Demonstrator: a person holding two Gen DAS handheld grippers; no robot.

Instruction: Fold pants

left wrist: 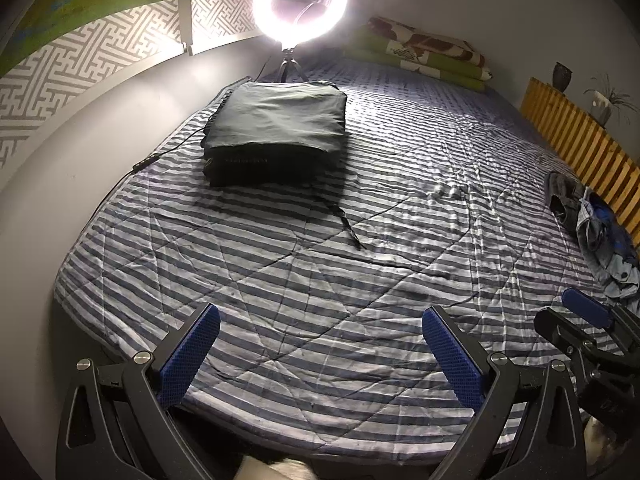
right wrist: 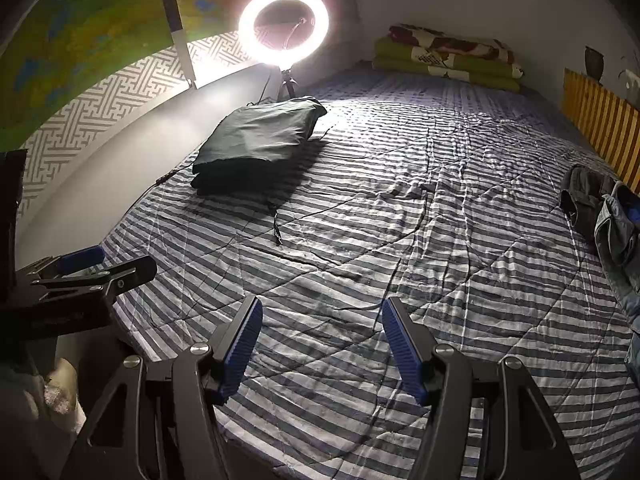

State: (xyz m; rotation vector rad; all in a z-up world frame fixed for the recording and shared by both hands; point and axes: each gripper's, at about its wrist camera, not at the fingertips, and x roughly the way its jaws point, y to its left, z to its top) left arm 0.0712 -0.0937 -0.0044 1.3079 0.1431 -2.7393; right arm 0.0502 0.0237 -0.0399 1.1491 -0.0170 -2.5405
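Note:
A dark folded pair of pants lies on the striped bed cover at the far left, by the ring light; a thin drawstring trails from it toward me. The same folded pants show in the right wrist view. A heap of unfolded clothes, grey and blue denim, lies at the right edge by the slatted headboard; the same heap appears in the right view. My left gripper is open and holds nothing, low over the near edge. My right gripper is open too, beside it.
A lit ring light on a small tripod stands at the far left, its cable running along the bed's edge. Folded green and brown blankets lie at the far end. A yellow slatted headboard bounds the right side; a grey wall the left.

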